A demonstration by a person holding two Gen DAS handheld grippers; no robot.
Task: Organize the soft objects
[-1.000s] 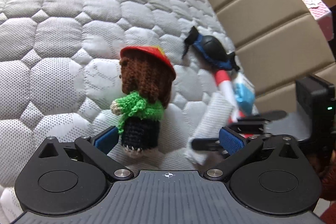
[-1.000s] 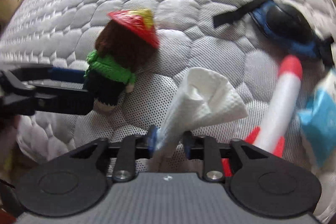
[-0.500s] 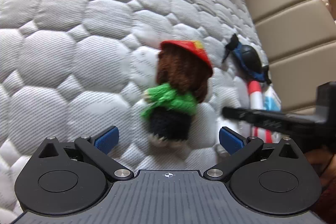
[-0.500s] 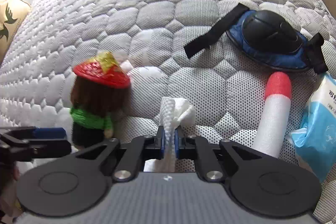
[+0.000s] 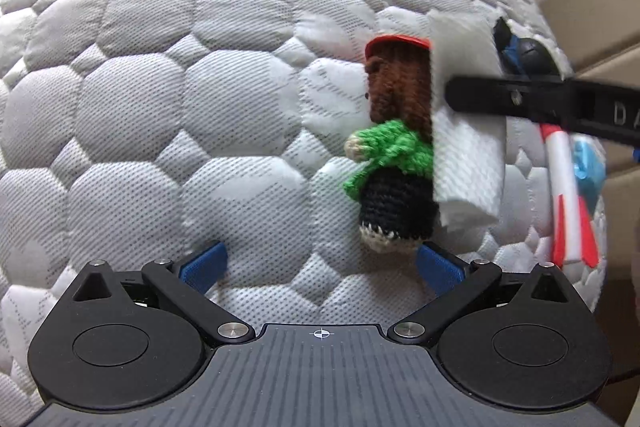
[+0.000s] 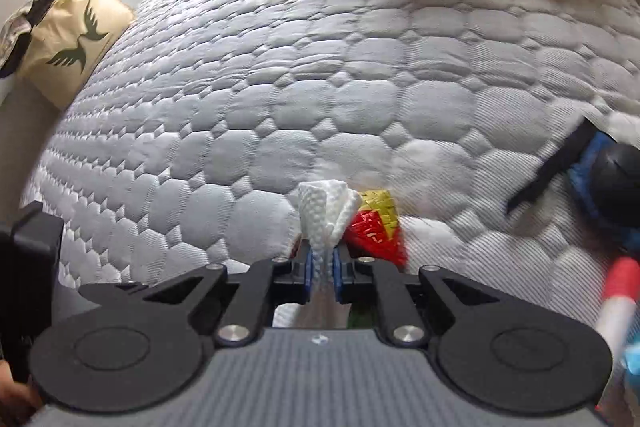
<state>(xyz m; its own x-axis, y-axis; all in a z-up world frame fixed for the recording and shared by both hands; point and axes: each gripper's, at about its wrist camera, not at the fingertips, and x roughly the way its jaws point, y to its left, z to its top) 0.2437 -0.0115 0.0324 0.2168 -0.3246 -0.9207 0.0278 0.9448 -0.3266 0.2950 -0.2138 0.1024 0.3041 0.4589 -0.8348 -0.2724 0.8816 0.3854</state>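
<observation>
Tissue (image 6: 326, 211) clamped in your right gripper (image 6: 320, 269), held above the bed (image 5: 200, 107).
One crocheted doll (image 5: 394, 147) lies just ahead of your left gripper (image 5: 320, 265), fingers apart; one foam rocket (image 5: 568, 195) lies beyond. Readable letters: "DA".

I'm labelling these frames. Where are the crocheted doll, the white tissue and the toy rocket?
crocheted doll (image 5: 394, 147), left wrist view, on its green sweater.
white tissue (image 6: 322, 215), right wrist view, on the fold above the fingers.
toy rocket (image 5: 564, 187), left wrist view, on its white body.
</observation>
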